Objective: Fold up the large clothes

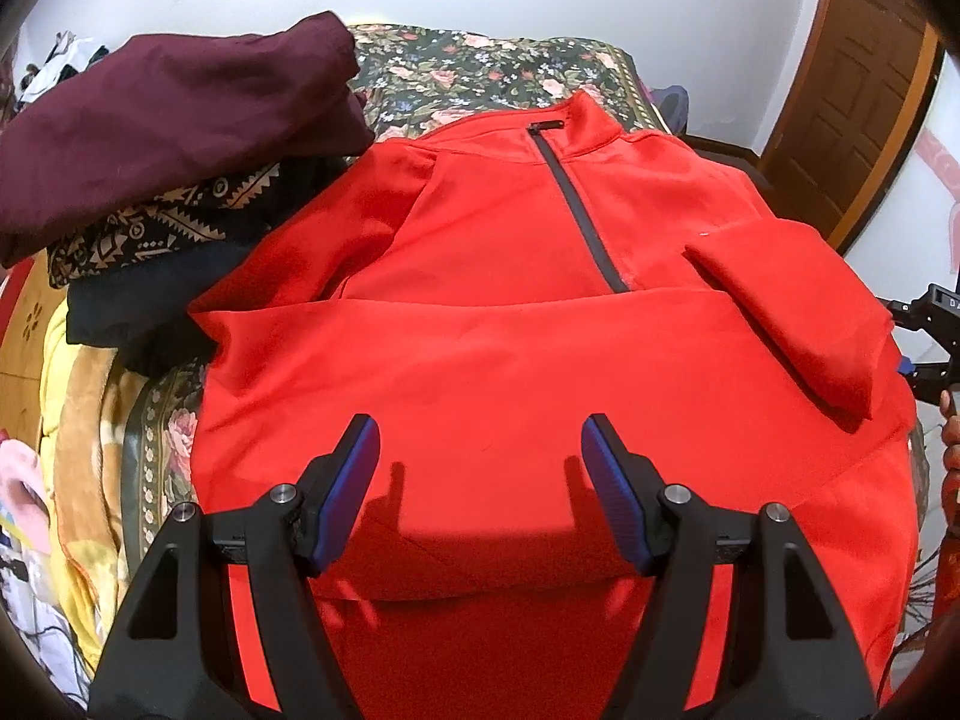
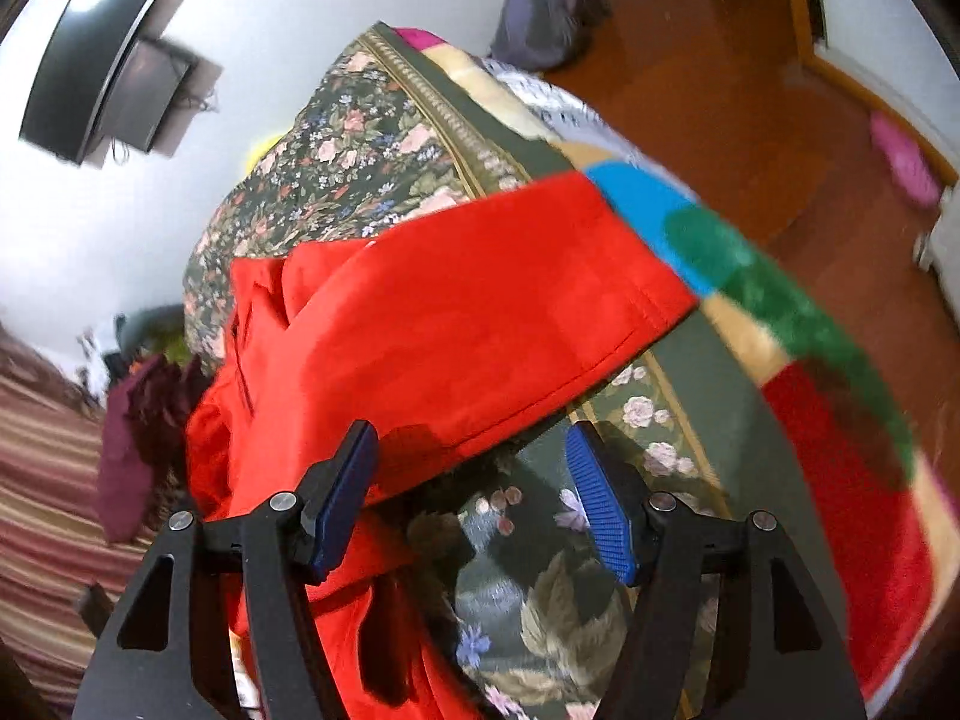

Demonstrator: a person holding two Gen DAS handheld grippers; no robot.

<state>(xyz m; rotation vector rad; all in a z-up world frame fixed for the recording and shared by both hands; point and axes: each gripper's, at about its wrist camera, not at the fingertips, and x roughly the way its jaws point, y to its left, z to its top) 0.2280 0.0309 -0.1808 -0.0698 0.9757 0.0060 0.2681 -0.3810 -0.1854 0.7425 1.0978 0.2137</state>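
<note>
Nearest item, left wrist view: my left gripper [image 1: 480,495], black arms, blue-padded fingers [image 1: 351,495] spread wide apart with nothing between them, poised over the lower body of the red pullover [image 1: 480,372].

Red pullover: lies front-up on the bed, collar at the far end, dark half-zip [image 1: 579,204] running down from the collar. One sleeve is folded straight across the chest [image 1: 456,330]; the other sleeve [image 1: 792,324] lies bent over the right side, its cuff near the bed edge.

Maroon garment [image 1: 174,126]: bunched, far left, stacked on a black-and-tan patterned cloth [image 1: 162,228]; both just beside the pullover's shoulder.

Floral bedspread [image 1: 480,75]: dark green with roses, under everything.

Yellow-brown blanket [image 1: 78,420]: at the left edge of the bed.

Wooden door [image 1: 852,90]: far right, behind the bed.

My right gripper [image 2: 474,495]: fingers [image 2: 600,507] apart, gripping nothing. In the right wrist view the pullover's red sleeve [image 2: 468,324] lies just ahead of them; its lower edge passes in front of the left finger, and I cannot tell whether they touch. Picture is blurred. Bedspread shows between the fingers; a multicoloured blanket [image 2: 798,324] hangs over the bed edge, with a wooden floor [image 2: 750,90] beyond.
</note>
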